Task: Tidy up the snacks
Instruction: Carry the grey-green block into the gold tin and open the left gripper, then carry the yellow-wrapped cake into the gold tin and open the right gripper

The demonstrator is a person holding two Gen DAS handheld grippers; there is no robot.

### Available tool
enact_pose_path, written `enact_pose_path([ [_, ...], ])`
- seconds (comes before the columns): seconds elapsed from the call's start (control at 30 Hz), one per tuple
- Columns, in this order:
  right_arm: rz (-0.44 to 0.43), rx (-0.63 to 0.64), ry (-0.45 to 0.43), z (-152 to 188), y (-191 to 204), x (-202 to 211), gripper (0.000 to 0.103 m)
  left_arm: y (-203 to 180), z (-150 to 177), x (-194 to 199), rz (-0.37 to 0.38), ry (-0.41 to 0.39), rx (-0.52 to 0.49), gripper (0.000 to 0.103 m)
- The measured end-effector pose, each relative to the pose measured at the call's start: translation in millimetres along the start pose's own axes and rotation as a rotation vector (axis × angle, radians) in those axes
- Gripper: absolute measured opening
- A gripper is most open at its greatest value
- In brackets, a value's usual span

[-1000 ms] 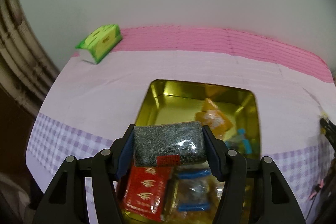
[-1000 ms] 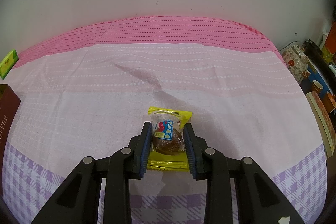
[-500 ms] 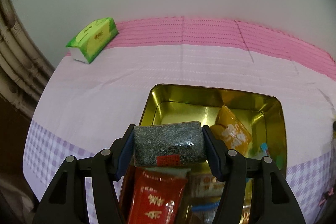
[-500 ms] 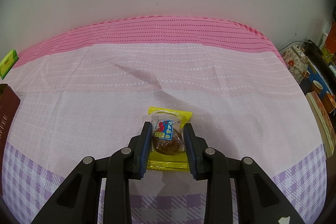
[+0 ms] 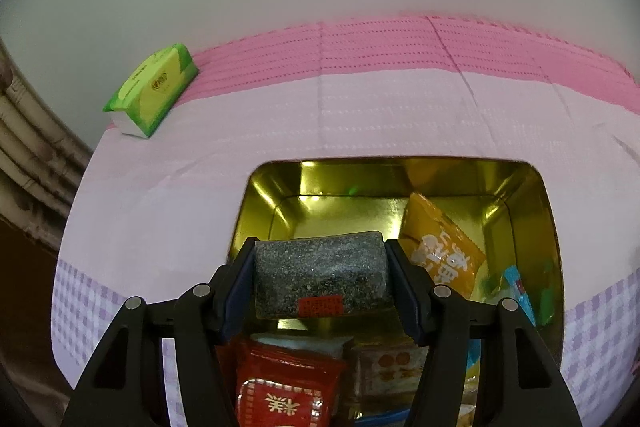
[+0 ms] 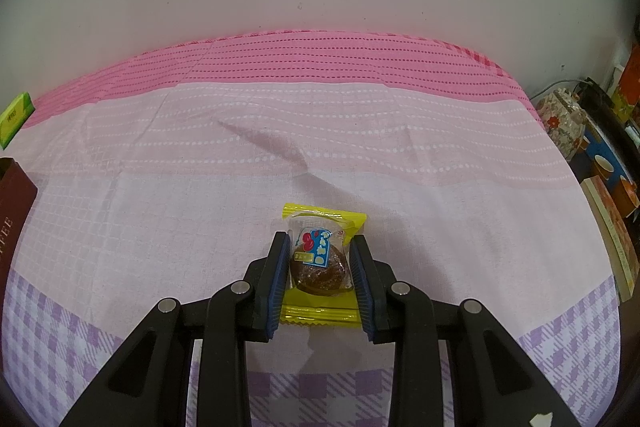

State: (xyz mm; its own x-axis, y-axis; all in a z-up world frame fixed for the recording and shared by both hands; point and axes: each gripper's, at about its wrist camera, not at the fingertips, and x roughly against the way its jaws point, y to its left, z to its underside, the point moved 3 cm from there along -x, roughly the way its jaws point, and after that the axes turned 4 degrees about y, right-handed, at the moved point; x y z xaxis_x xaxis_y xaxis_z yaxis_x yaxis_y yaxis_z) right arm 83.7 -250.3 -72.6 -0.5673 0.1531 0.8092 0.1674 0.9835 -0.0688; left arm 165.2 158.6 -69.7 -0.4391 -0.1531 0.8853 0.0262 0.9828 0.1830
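Left gripper (image 5: 320, 281): clamped on grey speckled snack block (image 5: 320, 273), held above near end of gold tin (image 5: 538, 211).
Tin contents: red packet (image 5: 286, 391) nearest, pale packet (image 5: 386, 367) beside it, orange packet (image 5: 440, 247) leaning at right wall; blue-edged wrappers (image 5: 516, 291) blurred, perhaps candies.
Right gripper (image 6: 319, 261): narrow, pinching yellow-wrapped cake (image 6: 320, 267) lying on pink cloth (image 6: 280, 147).
Beyond: green tissue pack (image 5: 154, 89) at far left edge, well apart from tin.

Gold tin (image 5: 532, 195), speckled grey-black snack block (image 5: 320, 273), pink-and-lilac checked tablecloth (image 6: 200, 207), yellow-edged wrapper (image 6: 320, 313)
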Motion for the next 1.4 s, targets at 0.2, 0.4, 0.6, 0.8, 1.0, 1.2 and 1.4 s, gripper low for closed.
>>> enact_pose_path([
  [0.2,0.002,0.003,0.0,0.2,-0.3,0.4,0.029,-3.9,5.2,-5.8,0.006,0.017,-0.003,0.062],
  [0.4,0.004,0.006,0.0,-0.3,-0.9,0.5,0.029,-3.5,9.6,-13.3,0.011,0.048,0.006,0.062],
  [0.6,0.009,0.013,0.0,-0.4,0.6,-0.5,0.029,-3.8,7.6,-11.7,0.009,0.048,-0.002,0.062],
  [0.8,0.014,0.019,-0.001,-1.0,0.2,-0.8,0.029,-3.0,1.4,-1.1,0.008,0.028,-0.007,0.062],
  [1.0,0.019,0.023,-0.001,-1.3,1.9,-0.8,0.029,3.2,4.0,23.6,0.015,-0.015,-0.006,0.063],
  [1.2,0.023,0.025,-0.001,-1.7,2.2,-1.0,0.029,14.5,14.7,51.4,0.012,-0.061,-0.001,0.063],
  [1.4,0.03,0.031,-0.004,-1.2,3.9,-0.6,0.029,36.6,34.2,67.0,0.035,-0.06,0.068,0.063],
])
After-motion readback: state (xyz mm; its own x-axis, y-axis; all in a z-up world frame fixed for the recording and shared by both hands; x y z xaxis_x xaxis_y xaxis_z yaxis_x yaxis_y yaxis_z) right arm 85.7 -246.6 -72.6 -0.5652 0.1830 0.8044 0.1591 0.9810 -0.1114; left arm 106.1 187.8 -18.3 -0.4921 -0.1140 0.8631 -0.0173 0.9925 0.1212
